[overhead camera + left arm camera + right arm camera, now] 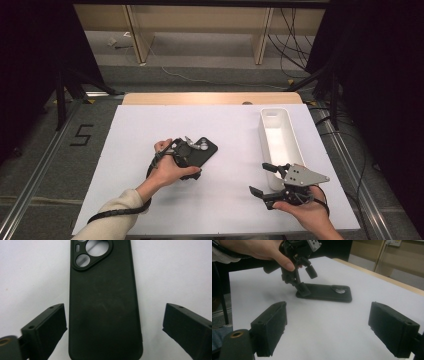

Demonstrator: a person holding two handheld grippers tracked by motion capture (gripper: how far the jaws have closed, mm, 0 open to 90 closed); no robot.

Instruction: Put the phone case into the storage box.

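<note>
The black phone case point(204, 150) lay flat on the white surface point(125, 150), back side up, a little left of centre, and the left gripper point(192, 150) hung right over its near-left end. Seen along that gripper's own view, the fingers point(46, 327) stood wide apart on either side of the case point(105, 305), neither pad pressing on it; one was close beside its edge, the other clear of it with bare surface showing between. So nothing was gripped there; by the look of it, the case had been set down and let go, resting on its own.

Its long axis ran from near-left to far-right across the surface, with the camera cutout point(91, 252) at the far-right end, pointing away from the left hand point(170, 172) and toward the white bin point(280, 137) that sat along the right side. That bin looked empty, and it was likely where the case belonged.

The right gripper point(262, 180) waited low at the near right, just in front of the bin's near end. Its fingers point(270, 327) were spread wide with nothing between them, aimed across at the case point(327, 293), which suggested a handover from left to right.
</note>
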